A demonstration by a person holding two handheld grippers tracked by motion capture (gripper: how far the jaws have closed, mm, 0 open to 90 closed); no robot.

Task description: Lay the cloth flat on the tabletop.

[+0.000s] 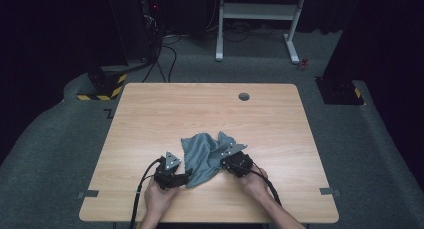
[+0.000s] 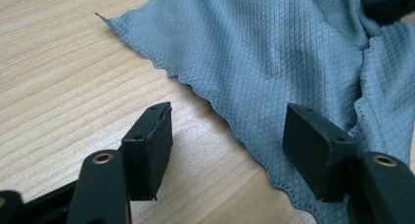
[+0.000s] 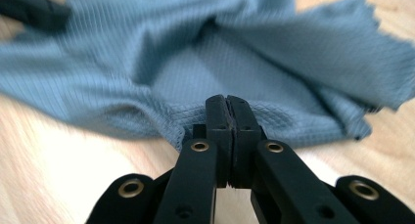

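A crumpled grey-blue cloth (image 1: pixel 202 154) lies on the wooden table (image 1: pixel 150 114) near its front middle. My left gripper (image 1: pixel 186 175) is at the cloth's left front edge. In the left gripper view its jaws stand open (image 2: pixel 230 131) low over the table; the cloth's scalloped hem (image 2: pixel 274 53) runs between them, the right pad over the fabric and the left pad over bare wood. My right gripper (image 1: pixel 223 161) is at the cloth's right side. In the right gripper view its jaws are shut (image 3: pixel 228 104) on a fold of the cloth's edge (image 3: pixel 195 62).
A round cable hole (image 1: pixel 244 96) sits near the table's far edge. Beyond the table, on grey carpet, are a white desk frame (image 1: pixel 255 19), black stands with yellow-black striped bases (image 1: pixel 102 86) and cables. Bare wood surrounds the cloth.
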